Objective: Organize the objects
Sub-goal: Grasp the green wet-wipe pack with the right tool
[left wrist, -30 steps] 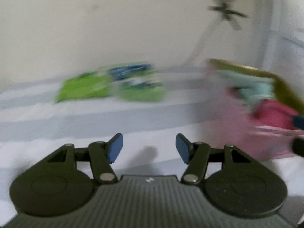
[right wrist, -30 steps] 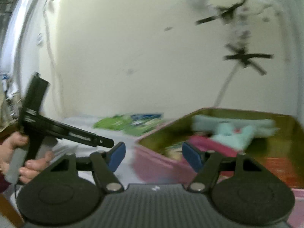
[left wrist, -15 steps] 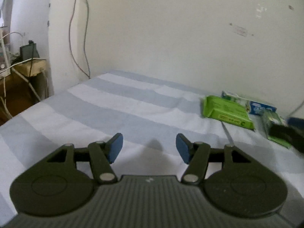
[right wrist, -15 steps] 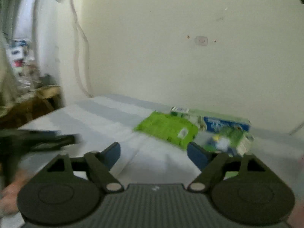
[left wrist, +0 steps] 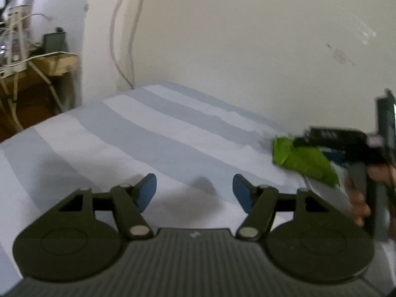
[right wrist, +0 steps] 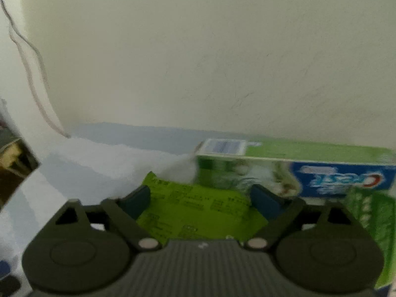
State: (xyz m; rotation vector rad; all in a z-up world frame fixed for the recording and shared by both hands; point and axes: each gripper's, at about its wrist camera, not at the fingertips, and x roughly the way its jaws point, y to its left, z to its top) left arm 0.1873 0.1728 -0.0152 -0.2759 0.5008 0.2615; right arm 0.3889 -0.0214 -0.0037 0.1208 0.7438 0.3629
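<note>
A bright green flat packet [right wrist: 198,212] lies on the striped bed, and my right gripper [right wrist: 200,198] is open with its fingers on either side of it, close above it. Behind the packet stands a green and blue toothpaste box [right wrist: 309,170] against the wall. In the left wrist view the same green packet [left wrist: 304,160] shows at the right, partly covered by the right gripper's dark body [left wrist: 346,143] and the hand holding it. My left gripper [left wrist: 194,189] is open and empty over the bare sheet.
The bed has a blue-and-white striped sheet [left wrist: 148,133] and runs up to a cream wall. A wooden side table with cables and a dark box [left wrist: 37,57] stands off the bed's left edge. Another green packet [right wrist: 371,212] lies right of the toothpaste box.
Both grippers swung left, away from the pink bin. The right gripper then closed in on the green packet, which now lies between its open fingers. The left gripper kept turning left.
</note>
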